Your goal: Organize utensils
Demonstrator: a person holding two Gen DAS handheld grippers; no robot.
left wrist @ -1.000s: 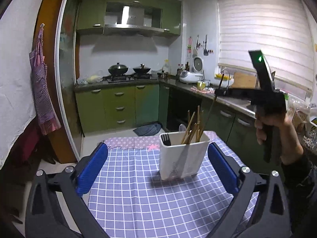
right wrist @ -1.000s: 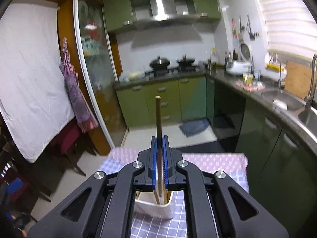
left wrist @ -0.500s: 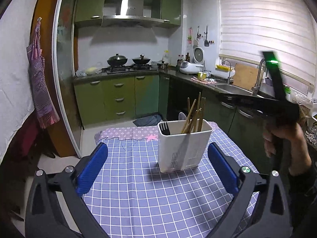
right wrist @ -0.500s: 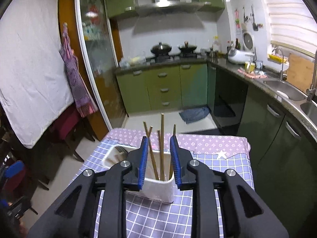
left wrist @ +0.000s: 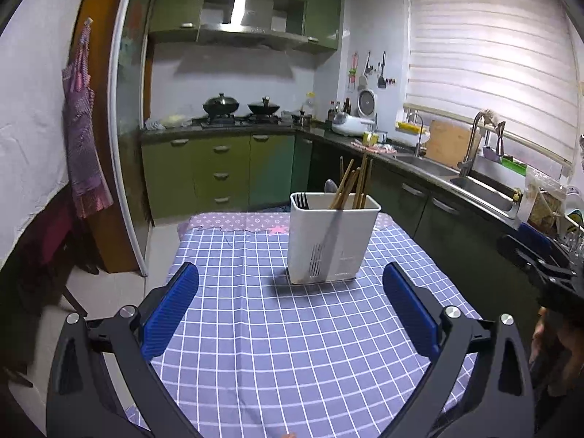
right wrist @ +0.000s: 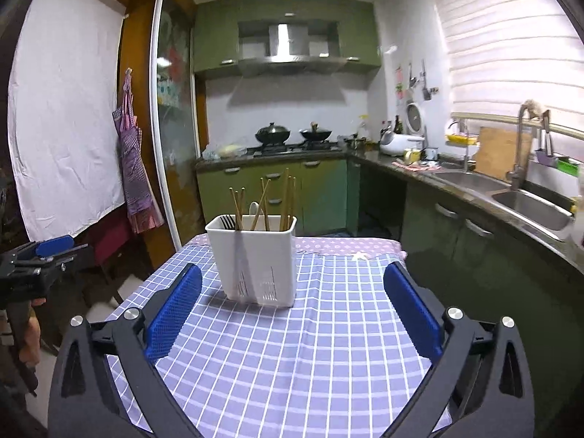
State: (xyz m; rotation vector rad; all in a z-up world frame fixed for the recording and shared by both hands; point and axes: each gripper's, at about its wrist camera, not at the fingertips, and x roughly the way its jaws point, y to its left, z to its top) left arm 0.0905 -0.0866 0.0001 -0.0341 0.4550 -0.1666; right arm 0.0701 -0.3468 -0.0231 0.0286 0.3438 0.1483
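Observation:
A white utensil holder (left wrist: 334,241) (right wrist: 255,262) stands upright on the blue checked tablecloth (left wrist: 292,357). In it stand several wooden chopsticks (left wrist: 352,186) (right wrist: 264,200), a black fork (right wrist: 228,221) and a pale spoon (right wrist: 253,208). My left gripper (left wrist: 290,273) is open and empty, low over the cloth in front of the holder. My right gripper (right wrist: 292,270) has its jaws opening wide with nothing between them; it sits back from the holder at the table's near right. Each gripper shows at the edge of the other's view.
Green kitchen cabinets (left wrist: 219,175) and a stove with two pots (left wrist: 221,104) lie beyond the table. A counter with steel sinks (right wrist: 529,204) runs along the right. A chair and a hanging apron (right wrist: 135,168) stand left of the table.
The right gripper let go of a chopstick, which now stands in the holder, then opened wide and drew back and down. The left gripper shifted a little lower.

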